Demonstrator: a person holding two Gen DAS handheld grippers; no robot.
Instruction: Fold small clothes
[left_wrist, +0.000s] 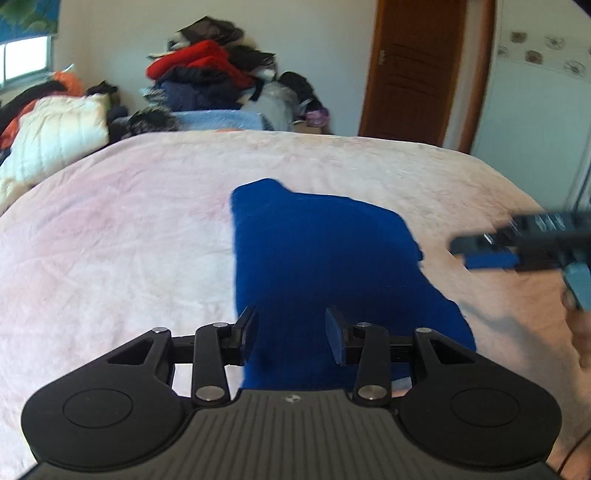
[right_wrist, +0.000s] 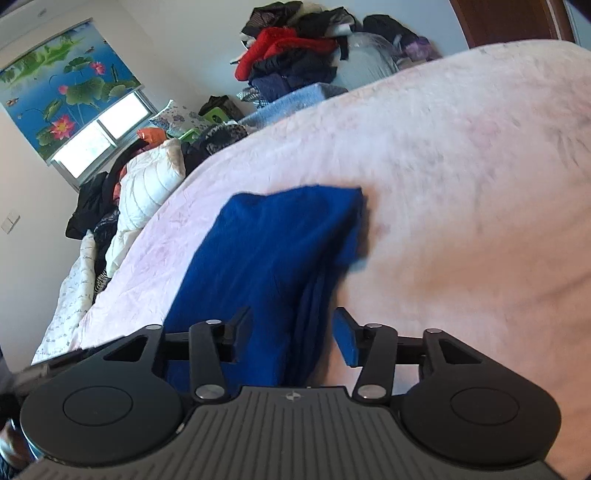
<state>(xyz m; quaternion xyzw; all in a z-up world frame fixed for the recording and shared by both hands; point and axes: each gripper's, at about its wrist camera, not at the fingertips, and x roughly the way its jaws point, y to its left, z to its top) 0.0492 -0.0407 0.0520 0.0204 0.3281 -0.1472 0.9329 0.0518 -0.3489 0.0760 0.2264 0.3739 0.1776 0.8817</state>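
With the blue garment (left_wrist: 325, 258) lying folded near the middle of the pink blanket (left_wrist: 110, 240), both the left gripper (left_wrist: 291, 334) and right gripper (right_wrist: 291, 336) spread and pinching nothing, a fold looks just released, so next likely comes regrasping an edge.

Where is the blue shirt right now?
The blue garment lies on the pale pink blanket, mid-frame in both wrist views, just ahead of the open left gripper and right gripper.
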